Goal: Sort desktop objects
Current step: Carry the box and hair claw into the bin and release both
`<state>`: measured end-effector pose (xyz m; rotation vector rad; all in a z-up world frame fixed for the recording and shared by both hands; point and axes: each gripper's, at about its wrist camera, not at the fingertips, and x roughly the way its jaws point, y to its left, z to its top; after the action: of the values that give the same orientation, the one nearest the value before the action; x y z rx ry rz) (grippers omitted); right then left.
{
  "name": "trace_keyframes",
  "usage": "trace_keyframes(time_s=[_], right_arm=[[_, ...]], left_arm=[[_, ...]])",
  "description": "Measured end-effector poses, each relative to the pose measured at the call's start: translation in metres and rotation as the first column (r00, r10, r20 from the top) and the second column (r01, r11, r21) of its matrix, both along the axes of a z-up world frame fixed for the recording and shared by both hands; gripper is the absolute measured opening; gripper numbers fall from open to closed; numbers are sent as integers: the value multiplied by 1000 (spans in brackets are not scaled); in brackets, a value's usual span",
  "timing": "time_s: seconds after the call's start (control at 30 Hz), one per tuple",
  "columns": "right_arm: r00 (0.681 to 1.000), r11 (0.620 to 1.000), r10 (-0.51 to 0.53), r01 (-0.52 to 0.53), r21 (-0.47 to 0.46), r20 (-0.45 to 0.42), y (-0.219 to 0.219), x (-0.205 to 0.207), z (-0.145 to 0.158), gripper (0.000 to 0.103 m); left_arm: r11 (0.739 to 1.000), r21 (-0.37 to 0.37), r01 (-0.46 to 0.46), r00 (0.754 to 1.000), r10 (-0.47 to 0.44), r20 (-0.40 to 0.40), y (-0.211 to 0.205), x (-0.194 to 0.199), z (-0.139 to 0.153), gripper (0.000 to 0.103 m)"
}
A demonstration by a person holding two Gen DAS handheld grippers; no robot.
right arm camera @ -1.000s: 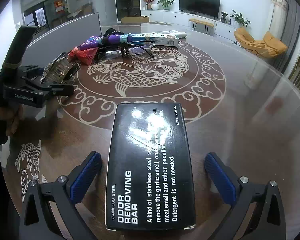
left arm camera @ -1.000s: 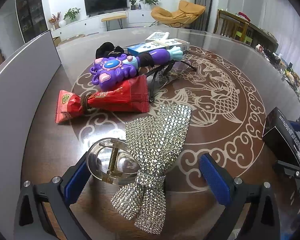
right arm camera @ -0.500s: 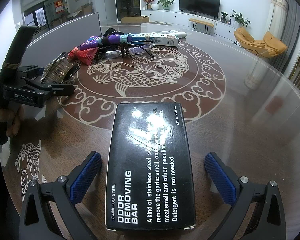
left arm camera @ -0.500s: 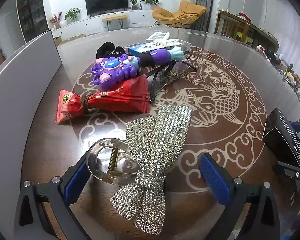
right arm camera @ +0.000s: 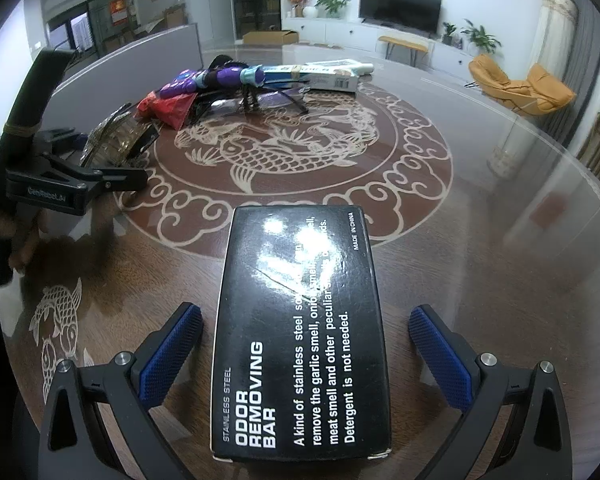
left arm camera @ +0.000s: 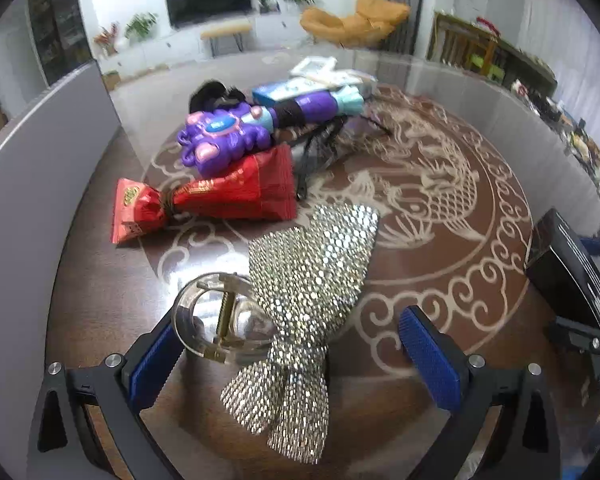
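A sparkly rhinestone bow hair clip (left arm camera: 308, 292) with a clear round clasp (left arm camera: 220, 328) lies between the blue pads of my open left gripper (left arm camera: 292, 360); nothing squeezes it. Behind it sit a red snack packet (left arm camera: 220, 196), a purple toy wand (left arm camera: 244, 128), black glasses (left arm camera: 320, 148) and flat boxes (left arm camera: 320, 80). In the right wrist view a black "odor removing bar" box (right arm camera: 300, 332) lies flat between the pads of my open right gripper (right arm camera: 304, 356), with gaps on both sides. The left gripper (right arm camera: 60, 184) shows at the left there, a hand on it.
The round table (right arm camera: 480, 208) has a glass top over a carved fish pattern. A grey panel (left arm camera: 32, 152) stands along the table's left side. The same pile (right arm camera: 228, 84) lies at the far side in the right wrist view. Chairs and a TV stand beyond.
The left wrist view has shifted and tilted slightly, with some blur; the bow clip stays between the pads. The right gripper and black box have not moved.
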<state>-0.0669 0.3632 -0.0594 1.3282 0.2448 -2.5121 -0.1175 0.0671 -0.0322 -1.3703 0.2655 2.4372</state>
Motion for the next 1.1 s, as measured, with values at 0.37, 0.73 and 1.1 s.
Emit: trace_keyframes(time_s=[0.37,0.73,1.1], right_arm=[[992,999,4,1,-41,126,6,-9,30,58],[992,972,127,-123,-199,8,-90,-30,108,58],[887,848,428,-461,-263,-176,-355,-81,176,58]], left_arm=[[982,158,-106,994,106,8,-35,22,20,52],[899,373,-231,953,286,-101,-156,75,129,52],[778,259,-572,805,593,-1,-331,70,127,52]])
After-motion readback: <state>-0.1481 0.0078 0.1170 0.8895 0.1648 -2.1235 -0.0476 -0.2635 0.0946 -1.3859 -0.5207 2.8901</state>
